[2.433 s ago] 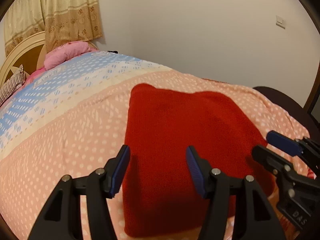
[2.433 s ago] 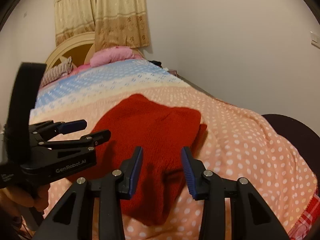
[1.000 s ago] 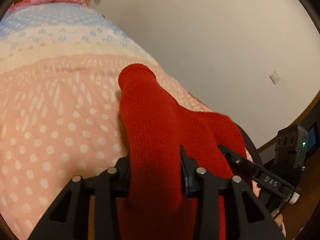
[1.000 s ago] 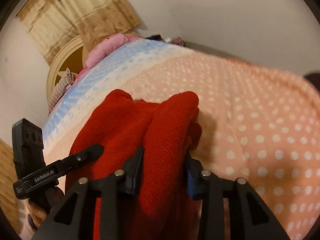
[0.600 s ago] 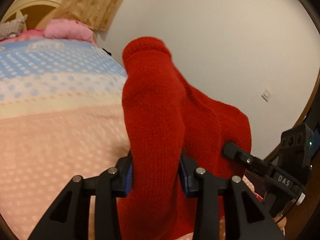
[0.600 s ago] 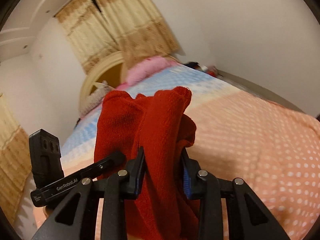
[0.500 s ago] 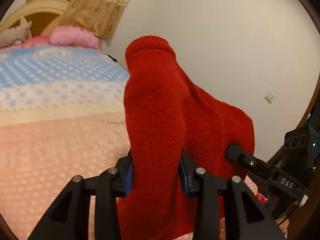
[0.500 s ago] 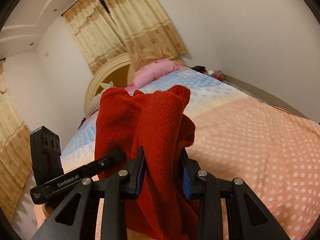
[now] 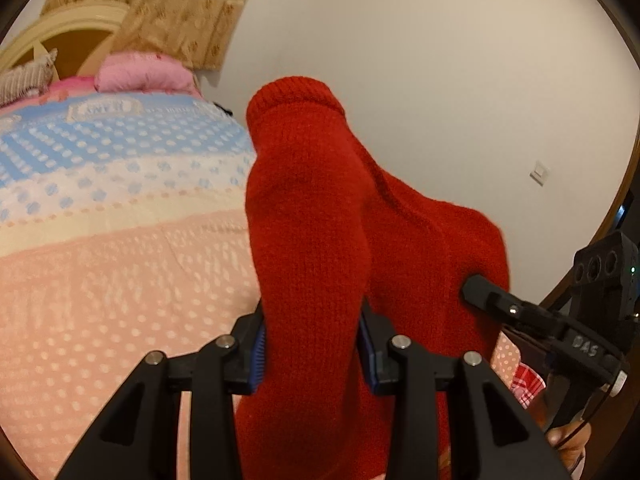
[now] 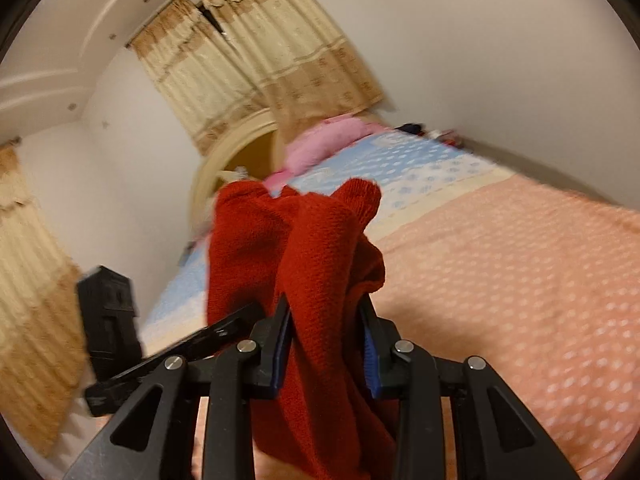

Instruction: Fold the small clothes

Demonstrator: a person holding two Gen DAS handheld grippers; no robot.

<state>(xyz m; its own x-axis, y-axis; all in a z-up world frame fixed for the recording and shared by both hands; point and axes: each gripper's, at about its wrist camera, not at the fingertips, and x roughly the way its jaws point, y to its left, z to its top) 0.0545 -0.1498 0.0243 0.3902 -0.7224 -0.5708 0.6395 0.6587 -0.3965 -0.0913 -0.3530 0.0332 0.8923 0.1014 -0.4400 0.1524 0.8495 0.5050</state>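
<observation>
A red knitted garment (image 9: 316, 248) hangs lifted above the bed, held at two places along its near edge. My left gripper (image 9: 312, 344) is shut on a bunched fold of it. My right gripper (image 10: 326, 344) is shut on another bunched fold of the garment (image 10: 320, 248). The right gripper also shows at the right of the left wrist view (image 9: 532, 320), and the left gripper at the lower left of the right wrist view (image 10: 192, 344). The garment's lower part is hidden behind the fingers.
The bed (image 9: 100, 280) below has a pink dotted blanket with blue and white stripes farther back. A pink pillow (image 9: 144, 76) and a cream headboard (image 10: 236, 148) lie at its far end under beige curtains (image 10: 256, 52). A plain wall (image 9: 440, 80) runs along the right.
Both grippers closed on the red garment that lay flat on the bed and lifted it up. Over the last half second it rose a little more and the right view swung upward.
</observation>
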